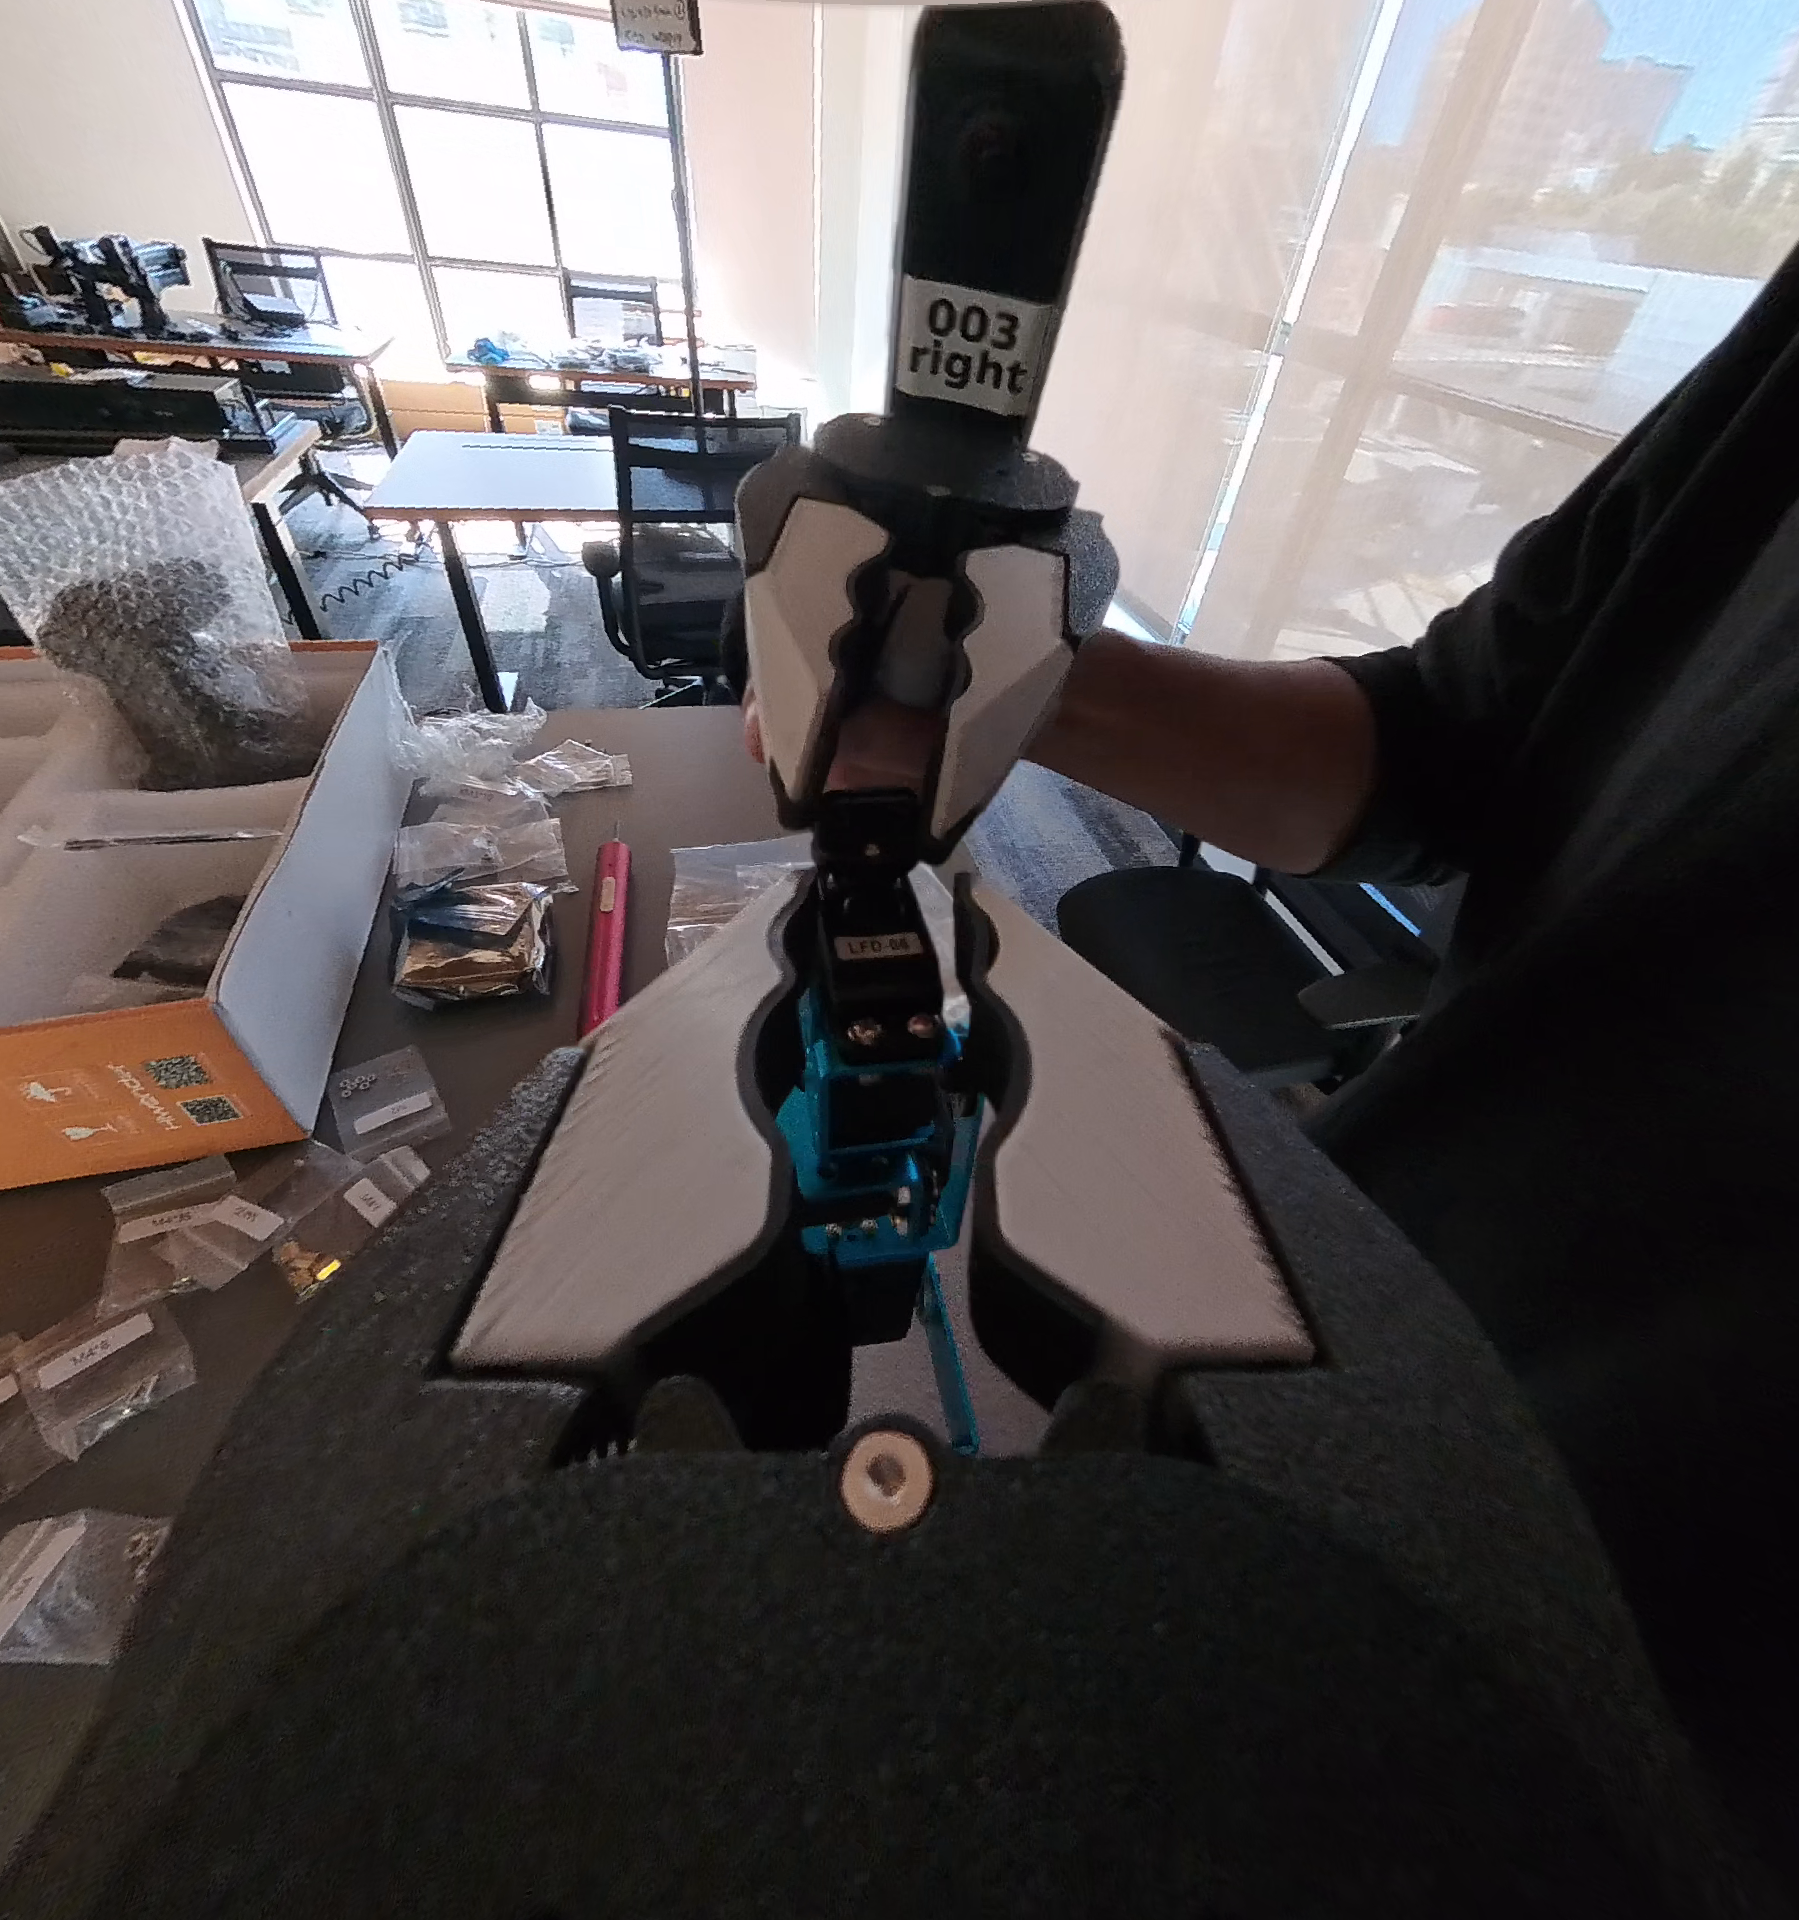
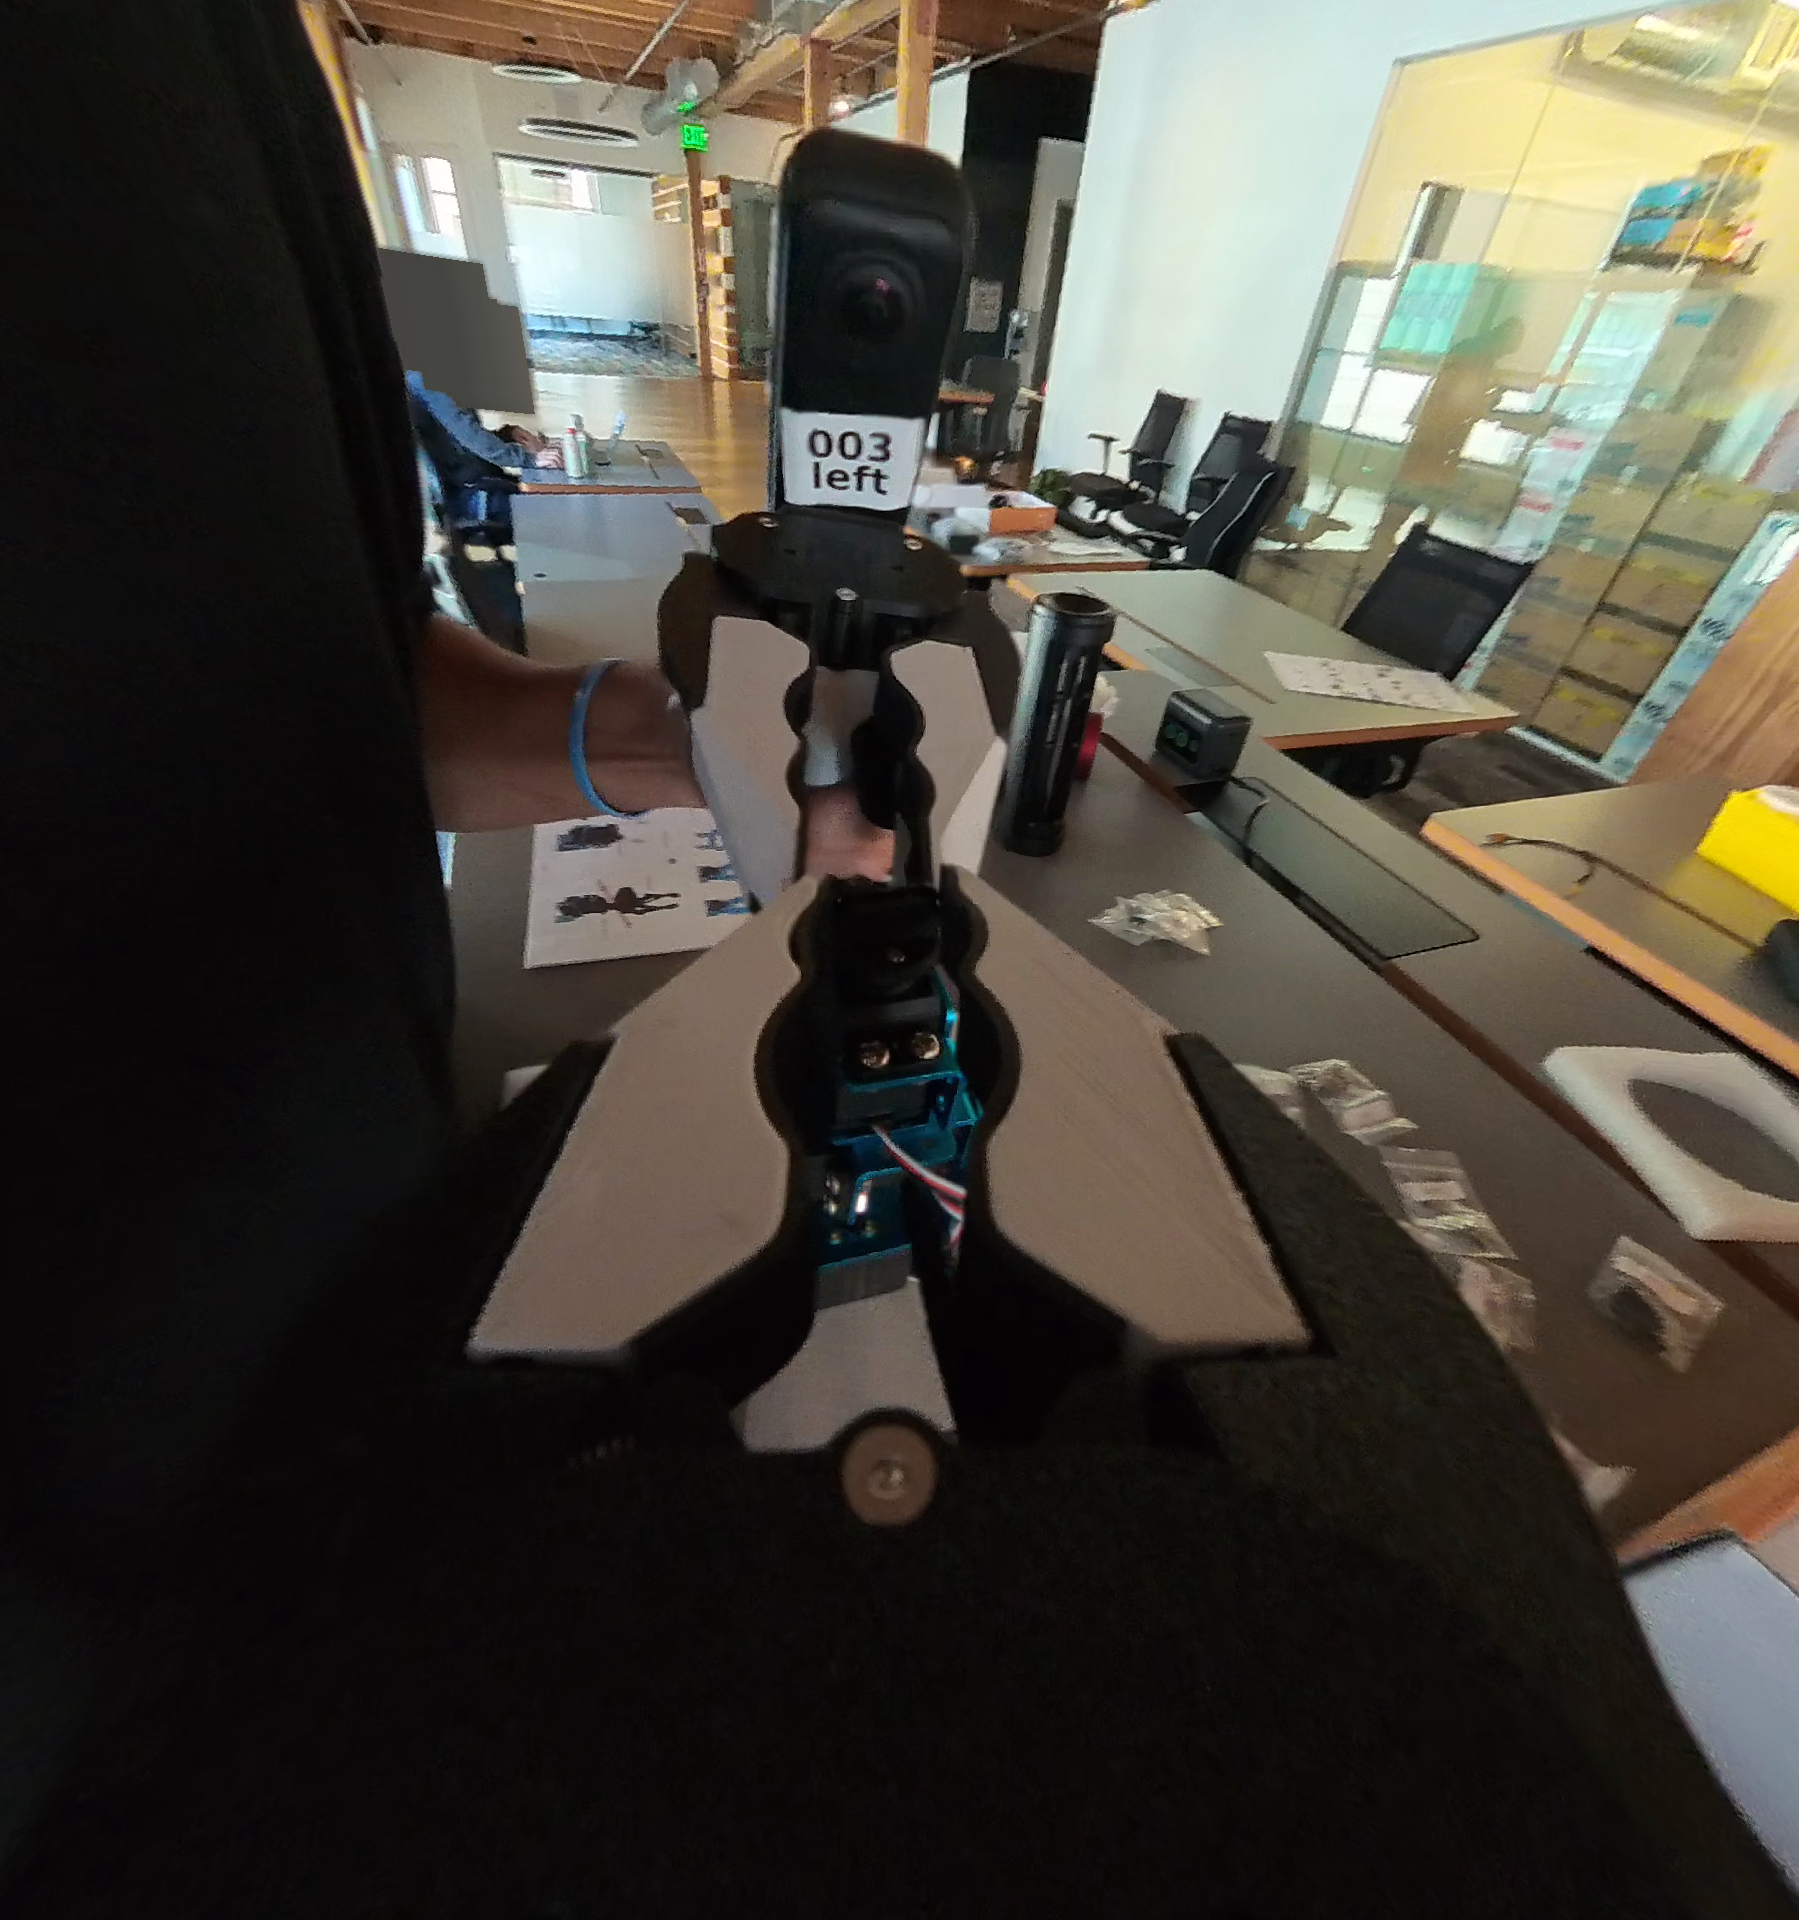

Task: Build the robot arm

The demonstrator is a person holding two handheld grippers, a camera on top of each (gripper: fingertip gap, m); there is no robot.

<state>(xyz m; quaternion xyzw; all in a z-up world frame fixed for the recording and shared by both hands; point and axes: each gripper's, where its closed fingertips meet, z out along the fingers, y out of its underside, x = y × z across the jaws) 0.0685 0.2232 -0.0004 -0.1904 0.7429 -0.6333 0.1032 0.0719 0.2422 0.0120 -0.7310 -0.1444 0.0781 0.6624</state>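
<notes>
A blue metal bracket assembly with black servos is held in the air between both grippers, which face each other tip to tip. My left gripper is shut on it, the blue bracket lying between its white pads. My right gripper faces it from above and pinches the black far end. In the right wrist view my right gripper is shut around the same assembly, whose red and white wires show. The left gripper is just beyond it. A hand holds each gripper.
On the grey table lie an orange and white cardboard box, a bubble-wrapped dark part, a pink screwdriver and several small hardware bags. A black cylinder, a printed sheet and white foam are nearby. Both grippers' tips are close together, under 4 cm apart.
</notes>
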